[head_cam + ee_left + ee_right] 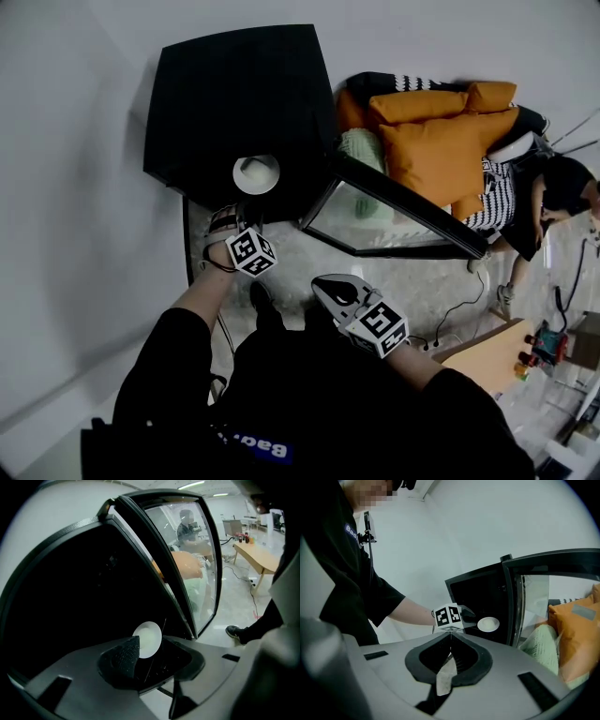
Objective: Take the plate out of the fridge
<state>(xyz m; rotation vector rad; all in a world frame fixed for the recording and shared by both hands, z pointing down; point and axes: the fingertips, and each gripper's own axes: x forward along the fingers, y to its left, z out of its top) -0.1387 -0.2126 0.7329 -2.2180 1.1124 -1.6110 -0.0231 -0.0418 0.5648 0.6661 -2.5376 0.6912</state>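
Inside the fridge [93, 583], the plate [147, 637] is just ahead of the spread left claw [157, 651]; a shallow pinch could drop it. Right claw [451, 637] is pressed together.

Fridge [234, 94] mouth is open to the front. Glass door [375, 217] is swung wide right and bounds that side. White wall [75, 187] is close on the left, so little sideways room. Left hand-held gripper [228, 221] sits at the opening by the plate [256, 173]. Orange cushions [441, 131] lie behind the door.
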